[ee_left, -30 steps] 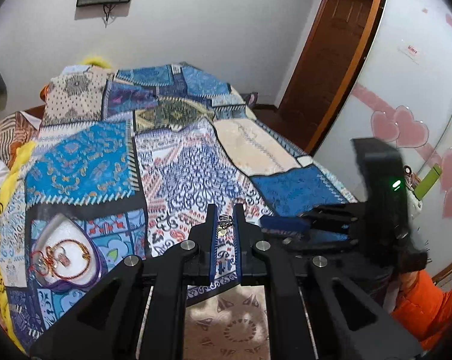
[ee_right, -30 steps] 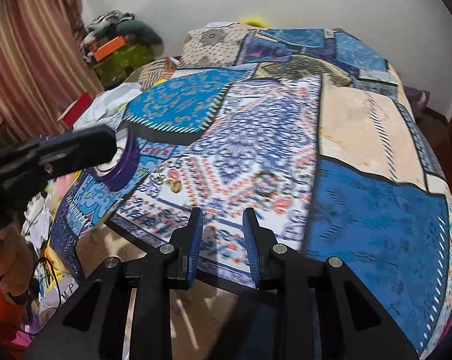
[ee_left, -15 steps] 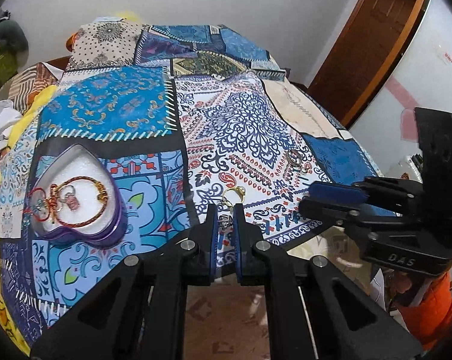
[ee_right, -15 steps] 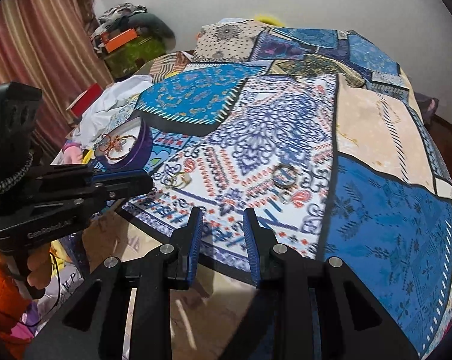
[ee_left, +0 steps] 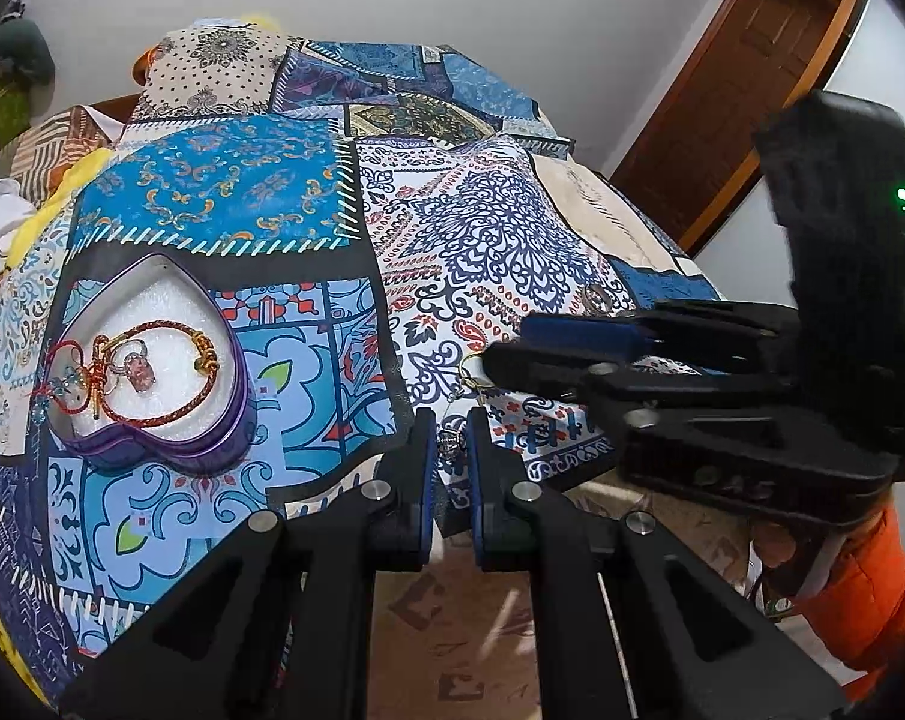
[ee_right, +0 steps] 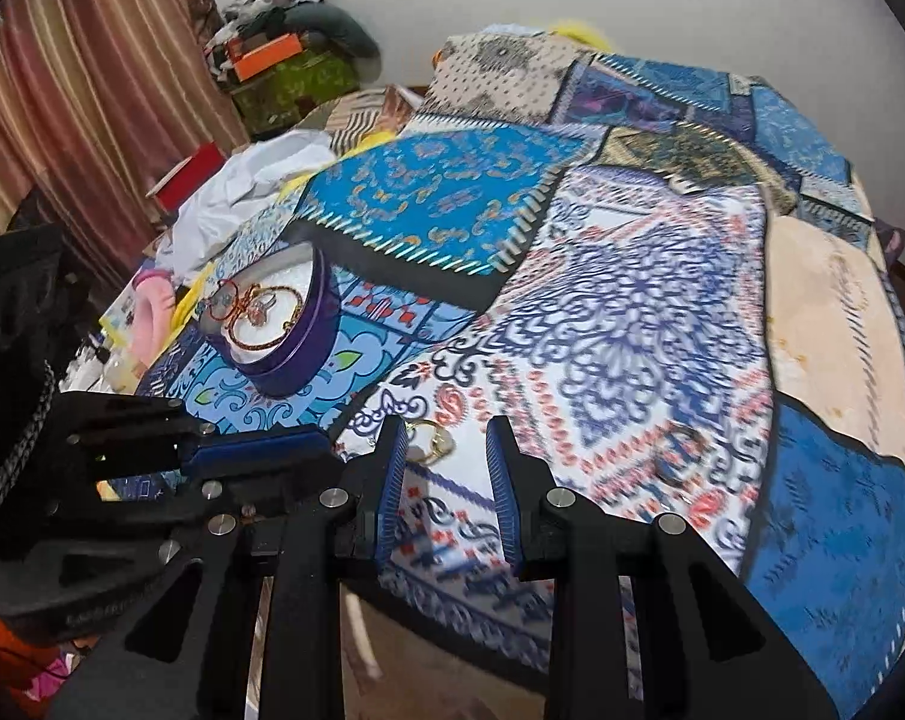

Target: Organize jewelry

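Left gripper [ee_left: 450, 441] pinches a small ring [ee_left: 448, 438] near the bed's edge, right of the heart tin [ee_left: 236, 384]; right gripper [ee_right: 446, 468] gapes over a gold ring [ee_right: 431, 441]. Next, likely: carry to tin, release.

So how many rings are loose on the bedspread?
2: a gold ring just ahead of the right gripper, a silver ring farther right. Grippers may hide more.
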Demonstrator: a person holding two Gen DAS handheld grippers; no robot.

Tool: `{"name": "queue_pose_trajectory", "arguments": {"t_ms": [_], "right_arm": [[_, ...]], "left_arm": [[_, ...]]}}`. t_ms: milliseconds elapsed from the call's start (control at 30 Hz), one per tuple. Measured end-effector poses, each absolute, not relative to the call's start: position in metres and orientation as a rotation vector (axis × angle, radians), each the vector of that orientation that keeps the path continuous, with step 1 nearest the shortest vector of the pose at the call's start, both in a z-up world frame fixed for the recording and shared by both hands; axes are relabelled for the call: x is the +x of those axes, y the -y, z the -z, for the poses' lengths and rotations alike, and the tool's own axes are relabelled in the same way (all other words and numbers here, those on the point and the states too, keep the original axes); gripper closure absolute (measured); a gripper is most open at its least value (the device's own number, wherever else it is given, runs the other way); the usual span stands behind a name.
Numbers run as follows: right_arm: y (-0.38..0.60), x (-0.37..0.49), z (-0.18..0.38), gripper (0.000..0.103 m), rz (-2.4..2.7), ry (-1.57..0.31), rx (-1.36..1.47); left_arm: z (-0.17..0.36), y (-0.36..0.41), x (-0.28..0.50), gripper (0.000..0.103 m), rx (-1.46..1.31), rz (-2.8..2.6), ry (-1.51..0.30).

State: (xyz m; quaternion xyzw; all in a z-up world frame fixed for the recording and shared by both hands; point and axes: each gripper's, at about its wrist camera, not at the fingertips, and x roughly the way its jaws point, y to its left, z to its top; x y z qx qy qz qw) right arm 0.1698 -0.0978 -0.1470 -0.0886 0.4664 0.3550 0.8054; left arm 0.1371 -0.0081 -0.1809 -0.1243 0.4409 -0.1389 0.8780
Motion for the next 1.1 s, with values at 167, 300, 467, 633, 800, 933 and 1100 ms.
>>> {"name": "queue_pose_trajectory", "arguments": {"t_ms": [167,300,467,633,800,933,1100], "right_arm": [[0.093,0.168,0.154,0.095,-0.759,-0.999,-0.231],[0.092,0.163,0.153,0.097,-0.779,-0.991,-0.246],[0.097,0.158,0.152,0.097,-0.792,-0.992,-0.241],[0.103,0.153,0.151,0.097,-0.794,-0.992,-0.235],[0.107,0.152,0.151,0.097,-0.798,-0.997,-0.216],[0.109,0.152,0.150,0.097,-0.808,-1.002,-0.195],[0.112,0.151,0.149,0.097,-0.811,-0.999,-0.191]], "left_arm": [[0.184,0.008,0.137,0.095,-0.268,0.291,-0.920],[0.185,0.006,0.140,0.095,-0.279,0.279,-0.918],[0.184,0.003,0.146,0.095,-0.300,0.276,-0.917],[0.175,0.006,0.152,0.096,-0.309,0.287,-0.893],[0.160,0.011,0.154,0.096,-0.323,0.318,-0.856],[0.149,0.016,0.156,0.096,-0.318,0.334,-0.837],[0.146,0.020,0.156,0.096,-0.323,0.351,-0.840]]}}
